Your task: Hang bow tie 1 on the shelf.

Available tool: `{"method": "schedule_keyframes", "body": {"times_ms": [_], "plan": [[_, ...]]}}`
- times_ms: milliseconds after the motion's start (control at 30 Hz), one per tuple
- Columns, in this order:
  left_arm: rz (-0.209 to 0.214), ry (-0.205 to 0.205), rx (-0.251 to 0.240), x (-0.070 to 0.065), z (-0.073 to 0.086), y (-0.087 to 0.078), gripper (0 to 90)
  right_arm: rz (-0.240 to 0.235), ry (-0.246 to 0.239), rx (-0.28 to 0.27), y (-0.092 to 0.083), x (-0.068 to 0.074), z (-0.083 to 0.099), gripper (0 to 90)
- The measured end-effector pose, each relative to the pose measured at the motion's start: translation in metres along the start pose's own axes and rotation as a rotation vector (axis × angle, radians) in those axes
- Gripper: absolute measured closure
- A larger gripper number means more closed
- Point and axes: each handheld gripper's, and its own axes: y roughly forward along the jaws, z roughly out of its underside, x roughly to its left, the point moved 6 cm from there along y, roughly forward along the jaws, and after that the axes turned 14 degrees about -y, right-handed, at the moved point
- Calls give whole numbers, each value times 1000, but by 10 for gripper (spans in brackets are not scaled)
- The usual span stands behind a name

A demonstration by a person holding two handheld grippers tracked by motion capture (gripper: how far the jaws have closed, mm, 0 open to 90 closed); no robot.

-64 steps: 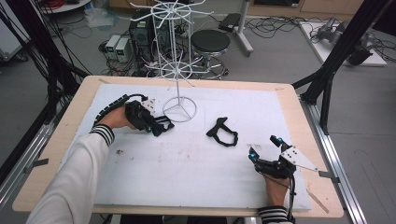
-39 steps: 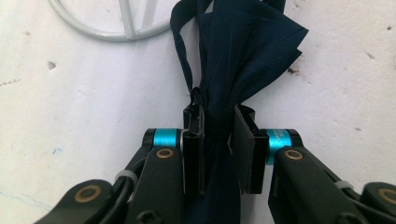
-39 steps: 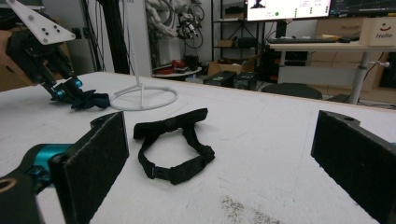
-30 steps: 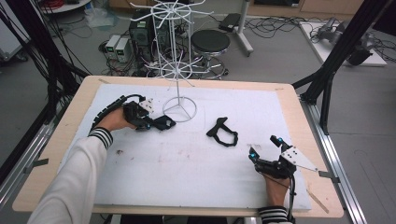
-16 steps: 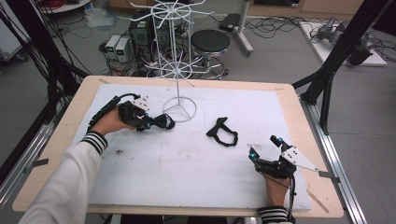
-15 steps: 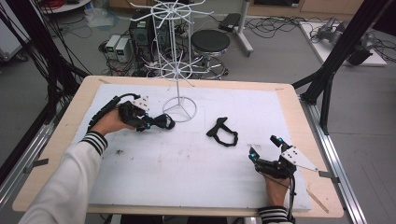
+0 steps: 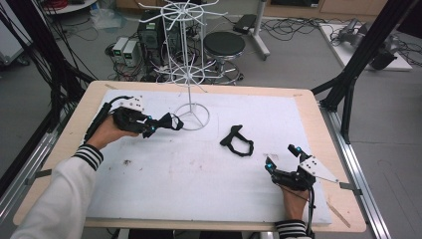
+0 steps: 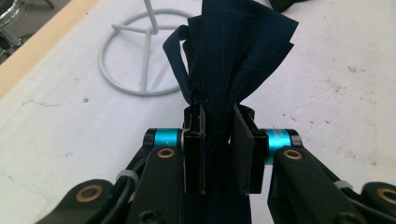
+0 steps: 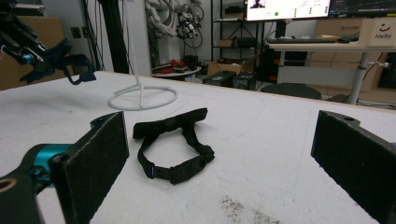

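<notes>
The left gripper (image 7: pixel 158 123) is pinching a navy bow tie (image 8: pixel 236 51) at its middle and holding it clear of the white mat (image 7: pixel 199 169), just beside the ring base of a white wire display rack (image 7: pixel 192 116). The rack's upright and hooked arms are rising directly beyond the tie. A black bow tie (image 7: pixel 238 142) with its strap is lying mid-table, well apart from the rack. The right gripper (image 7: pixel 282 163) is resting near the table's front right, jaws spread wide and holding nothing, facing the black tie.

overhead view, two close tool views
</notes>
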Motion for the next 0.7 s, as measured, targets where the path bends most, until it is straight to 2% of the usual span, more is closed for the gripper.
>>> {"method": "schedule_keyframes", "body": {"times_ms": [100,200,267,333,367,400,433,500,700], "plan": [[-3,-7,-8,1,0,-5,752,0,0,0,0,0,0,33],[-11,-15,-47,3,-3,-15,752,0,0,0,0,0,0,33],[-14,-17,-55,3,-4,-18,752,0,0,0,0,0,0,33],[-26,-34,-87,5,-6,-26,752,1,3,2,0,0,0,33],[-26,-34,-87,5,-6,-26,752,1,3,2,0,0,0,33],[-28,-47,-114,6,-8,-32,752,0,-1,1,0,0,0,33],[-28,-47,-114,6,-8,-32,752,2,0,0,0,0,0,33],[-33,-64,-154,7,-10,-40,752,1,1,1,0,0,0,33],[-55,-87,-186,9,-11,-50,752,1,-1,1,0,0,0,33]]}}
